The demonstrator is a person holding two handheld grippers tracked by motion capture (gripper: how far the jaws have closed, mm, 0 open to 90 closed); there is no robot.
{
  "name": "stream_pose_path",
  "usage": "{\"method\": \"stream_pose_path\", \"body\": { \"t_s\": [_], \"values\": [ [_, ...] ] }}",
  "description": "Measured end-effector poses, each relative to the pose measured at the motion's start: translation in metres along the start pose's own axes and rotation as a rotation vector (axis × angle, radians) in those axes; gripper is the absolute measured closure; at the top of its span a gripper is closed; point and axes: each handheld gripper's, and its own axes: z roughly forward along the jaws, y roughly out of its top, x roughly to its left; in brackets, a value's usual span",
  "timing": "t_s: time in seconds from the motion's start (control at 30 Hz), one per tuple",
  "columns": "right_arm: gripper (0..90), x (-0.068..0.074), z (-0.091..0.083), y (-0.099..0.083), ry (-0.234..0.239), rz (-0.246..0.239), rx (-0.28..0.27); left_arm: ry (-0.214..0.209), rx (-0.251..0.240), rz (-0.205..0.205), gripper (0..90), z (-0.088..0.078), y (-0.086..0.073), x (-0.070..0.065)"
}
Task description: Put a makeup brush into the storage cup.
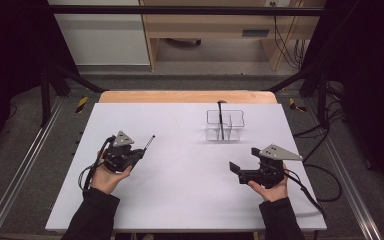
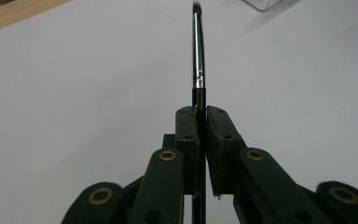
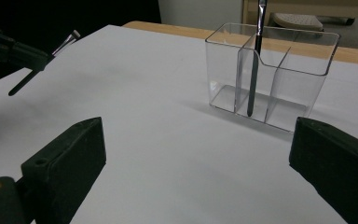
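Left tool pinching brush, bristle end aimed up-right toward clear organizer, well apart; right tool spread, empty.

Lab: black frame, cables, white table.
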Motion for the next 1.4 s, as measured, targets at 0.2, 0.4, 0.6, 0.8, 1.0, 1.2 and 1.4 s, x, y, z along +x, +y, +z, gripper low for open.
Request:
{"method": "stream_pose_path", "body": {
  "t_s": [0.2, 0.4, 0.6, 0.8, 1.0, 1.2, 1.4],
  "values": [
    [3.8, 0.001, 0.0, 0.0, 0.006, 0.004, -0.003, -0.001, -0.047, -0.014, 83.2, -0.004, -0.003, -0.007],
    [3.5, 0.002, 0.0, 0.0, 0.01, 0.02, -0.011, 0.0, -0.088, -0.028, 83.2, -0.01, -0.006, -0.013],
    [3.8, 0.003, 0.0, 0.001, 0.003, 0.035, -0.022, 0.002, -0.119, -0.032, 83.2, -0.012, -0.005, -0.021],
    [5.1, 0.005, 0.001, 0.004, -0.004, 0.045, -0.034, 0.009, -0.149, -0.033, 83.2, -0.013, -0.003, -0.03],
    [6.1, 0.009, 0.006, 0.006, -0.009, 0.052, -0.035, 0.011, -0.17, -0.03, 83.2, -0.01, -0.001, -0.037],
    [5.8, 0.014, 0.012, 0.01, 0.0, 0.06, -0.04, 0.005, -0.191, -0.034, 83.2, -0.007, 0.004, -0.045],
    [5.4, 0.019, 0.014, 0.019, 0.015, 0.072, -0.072, -0.005, -0.218, -0.039, 83.2, -0.008, 0.008, -0.052]
  ]
}}
